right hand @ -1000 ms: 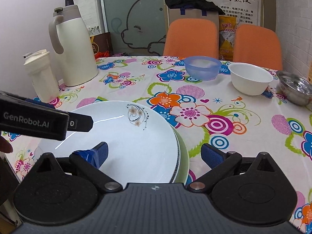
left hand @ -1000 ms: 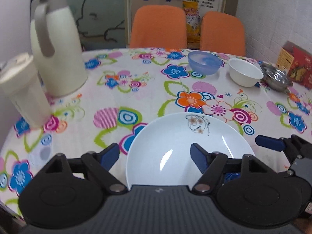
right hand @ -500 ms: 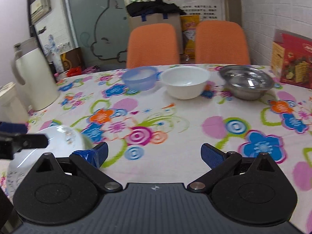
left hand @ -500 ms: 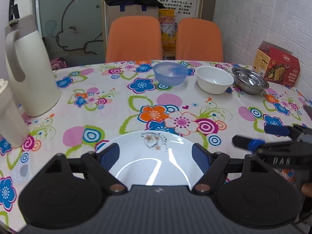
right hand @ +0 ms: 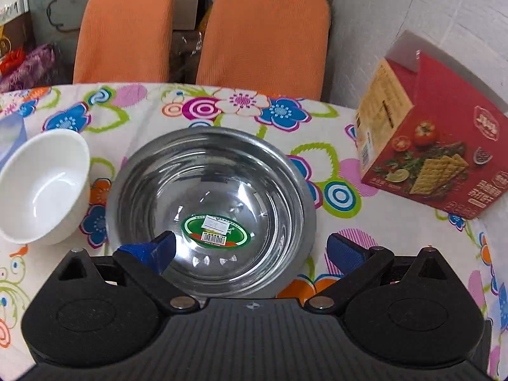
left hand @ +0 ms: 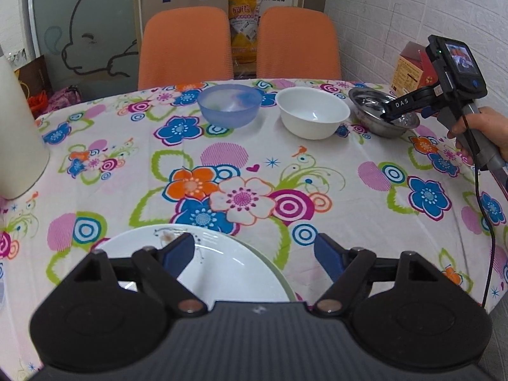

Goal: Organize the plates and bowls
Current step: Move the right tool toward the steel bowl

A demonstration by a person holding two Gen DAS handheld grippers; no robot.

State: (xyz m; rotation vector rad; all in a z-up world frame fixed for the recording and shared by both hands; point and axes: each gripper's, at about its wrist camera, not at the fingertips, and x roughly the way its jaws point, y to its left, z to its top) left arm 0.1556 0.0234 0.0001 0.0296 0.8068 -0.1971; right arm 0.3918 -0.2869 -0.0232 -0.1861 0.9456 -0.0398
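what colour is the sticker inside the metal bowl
Green with a white barcode label; the sticker shows best from the right wrist.

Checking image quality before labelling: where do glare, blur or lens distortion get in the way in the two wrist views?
Left wrist view: fisheye bends the table edge, streak glare on the white plate, otherwise sharp. Right wrist view: bright reflections fill the steel bowl, its sticker text too small to read; the chairs bow outward.

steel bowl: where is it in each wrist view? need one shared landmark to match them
Left wrist: steel bowl far right of the table, partly behind the right gripper.
Right wrist: steel bowl fills the centre, green sticker inside, open jaws straddling its near rim.
Shared landmark: white bowl, just left of the steel bowl in both views.
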